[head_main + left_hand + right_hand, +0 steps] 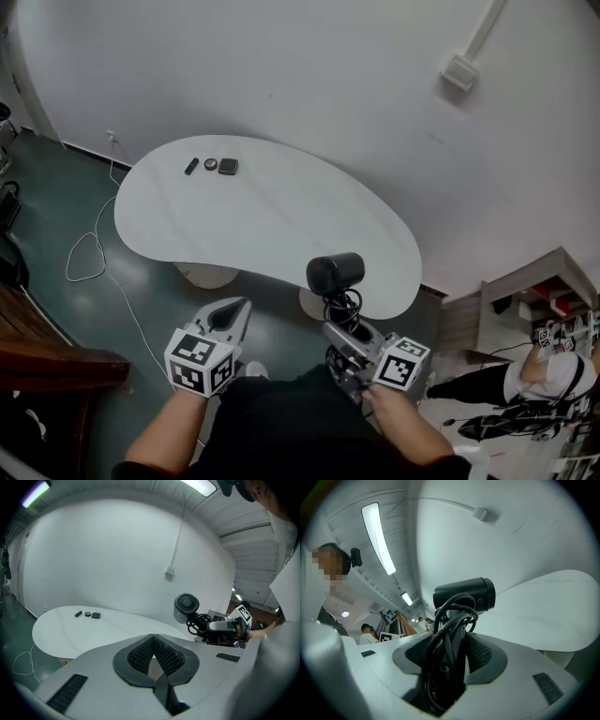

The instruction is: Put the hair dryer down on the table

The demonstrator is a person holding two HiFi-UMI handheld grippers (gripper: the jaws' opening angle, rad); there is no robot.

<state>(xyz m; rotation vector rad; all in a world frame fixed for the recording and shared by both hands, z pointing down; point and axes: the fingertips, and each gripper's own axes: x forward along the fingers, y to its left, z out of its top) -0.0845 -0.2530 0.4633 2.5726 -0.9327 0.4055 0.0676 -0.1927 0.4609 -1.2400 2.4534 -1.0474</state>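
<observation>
Right claw (343, 330) pinches hair dryer (335, 273) by its handle: rigid, likely top-heavy, wrapped cord (449, 617) could slip; left claw (234, 315) pressed together, empty.

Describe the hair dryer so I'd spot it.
Find the white curved table. By its near edge, the right hand-held gripper clamps the hair dryer: a black barrel on a cord-wrapped handle, bigger than the small dark items at the far end.

Your left gripper (228, 317) points forward, its jaws pressed together with nothing between the fingers. Your right gripper (345, 336), beside it, clamps the hair dryer (336, 273) by its handle, head above the fingertips.
</observation>
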